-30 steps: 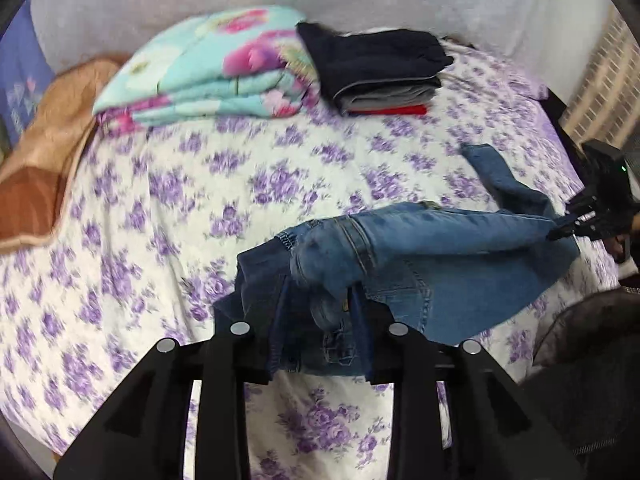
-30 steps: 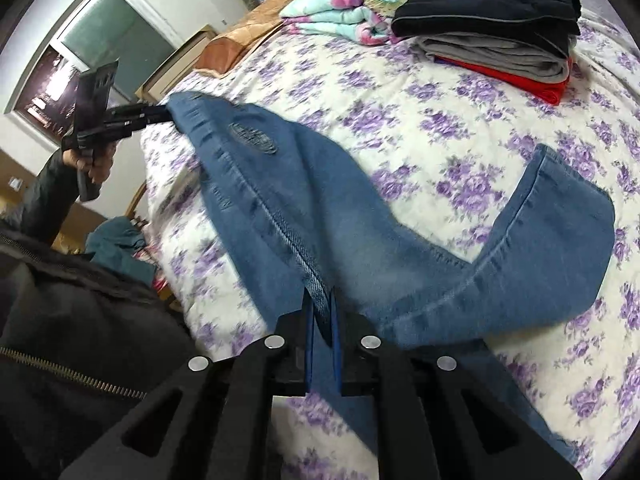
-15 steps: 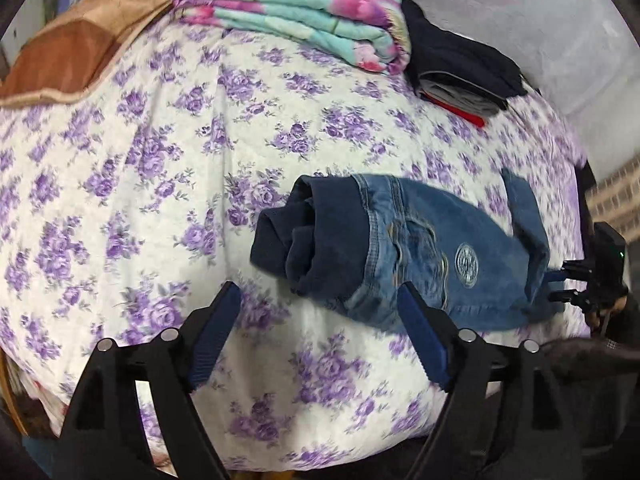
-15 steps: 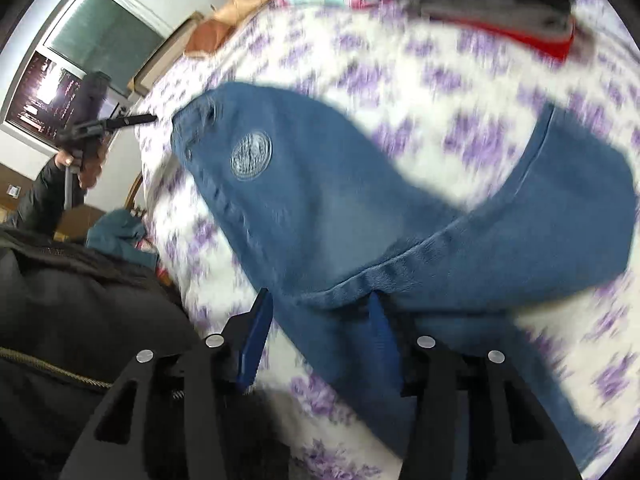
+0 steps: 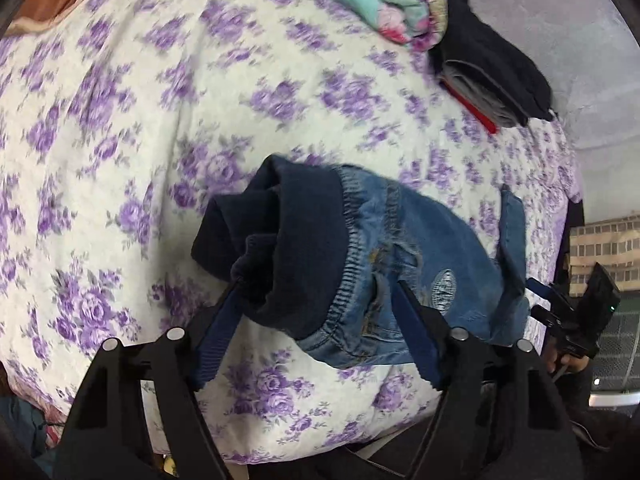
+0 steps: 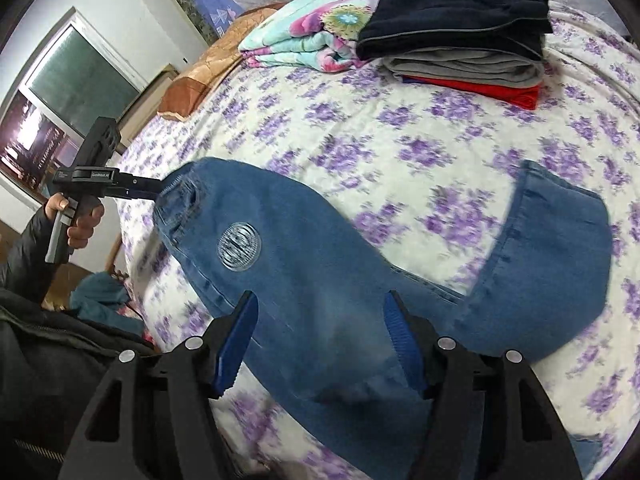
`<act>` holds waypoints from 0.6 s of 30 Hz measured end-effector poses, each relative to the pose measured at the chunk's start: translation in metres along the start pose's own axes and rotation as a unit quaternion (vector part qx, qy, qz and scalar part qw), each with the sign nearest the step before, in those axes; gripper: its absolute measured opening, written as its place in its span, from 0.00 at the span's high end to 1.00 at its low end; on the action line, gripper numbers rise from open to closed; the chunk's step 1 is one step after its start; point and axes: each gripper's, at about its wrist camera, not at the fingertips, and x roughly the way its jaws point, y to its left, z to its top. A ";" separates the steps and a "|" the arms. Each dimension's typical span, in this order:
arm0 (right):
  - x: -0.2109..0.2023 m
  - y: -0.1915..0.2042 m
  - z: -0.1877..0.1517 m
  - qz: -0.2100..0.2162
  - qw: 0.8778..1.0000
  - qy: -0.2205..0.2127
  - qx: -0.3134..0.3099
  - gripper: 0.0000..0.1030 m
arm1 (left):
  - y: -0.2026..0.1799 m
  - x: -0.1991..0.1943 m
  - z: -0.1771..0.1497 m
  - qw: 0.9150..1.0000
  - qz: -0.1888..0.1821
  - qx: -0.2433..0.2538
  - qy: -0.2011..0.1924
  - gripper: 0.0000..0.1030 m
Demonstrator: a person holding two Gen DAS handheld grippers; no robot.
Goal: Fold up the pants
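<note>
Left gripper (image 5: 316,308): jaws stand apart, pressing nothing. The dark waistband end of the jeans (image 5: 360,264) lies between them and ahead; one blue pad sits just beside the rolled dark cuff of the waistband, and whether it touches is hard to tell. These jaws have just been opening, with a slight closing back at the end.

Right gripper (image 6: 320,320): jaws wide, nothing clamped; they have just been opening. The denim of the jeans (image 6: 320,272) runs between the pads and lies loose on the bed.

Jeans: flat on the bed (image 6: 360,128), near its front edge. Round patch faces up. One leg is bent back, its hem turned toward the stacked clothes.

In the right wrist view the left gripper (image 6: 136,188) shows at the waistband end, held by a hand (image 6: 80,224) in a dark sleeve.

Farther back on the purple-flowered bedspread (image 5: 120,120): folded clothes (image 6: 460,48), dark over grey over red. Touching that stack, a folded floral blanket (image 6: 304,36). Beyond it, a brown pillow (image 6: 200,84). Window (image 6: 80,80) at far left.
</note>
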 end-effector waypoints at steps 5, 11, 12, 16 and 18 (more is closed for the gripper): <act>0.030 0.041 0.020 0.028 0.999 0.002 -0.044 0.36 | -0.006 -0.008 0.003 1.000 -0.019 0.008 0.003 0.27; 0.084 0.139 0.055 0.077 0.982 0.021 -0.171 0.24 | -0.004 -0.004 0.012 1.000 -0.027 -0.012 0.000 0.27; 0.091 0.152 0.058 0.077 0.979 0.023 -0.187 0.22 | -0.008 -0.005 0.015 1.000 -0.027 -0.005 -0.002 0.26; 0.125 0.195 0.070 0.061 0.969 0.029 -0.236 0.21 | -0.017 -0.007 0.022 0.999 -0.043 0.004 -0.007 0.24; 0.144 0.206 0.070 0.032 0.967 0.036 -0.248 0.21 | -0.019 -0.008 0.024 0.998 -0.054 0.001 -0.012 0.23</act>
